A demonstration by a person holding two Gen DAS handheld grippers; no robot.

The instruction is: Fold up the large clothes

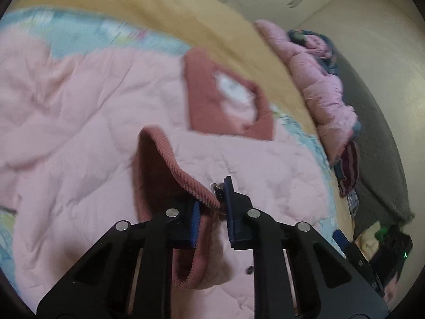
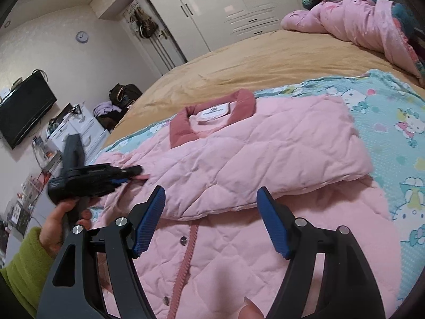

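Left gripper pinches the ribbed dark-pink cuff of the pink quilted jacket, pads nearly together with the trim bunched between them; a metal snap sits just beside the right pad. Right gripper is spread, nothing between its pads, hovering over the jacket's lower front near the button placket. Jacket lies on a cartoon-print sheet on the bed, collar at the far end, hem toward the grippers, so the long axis runs away from the right gripper. One sleeve side is already folded over the body; its edge runs across just beyond the right pads. Left gripper is at the jacket's left edge, seen from the right wrist, and is the one holding cloth; likely next that side gets carried across toward the middle. Left wrist view is motion-blurred, collar label unreadable. The hem is cut off at the frame bottom. A hand with a green sleeve holds the left gripper. A pink quilt is bundled well apart at the bed's far corner.
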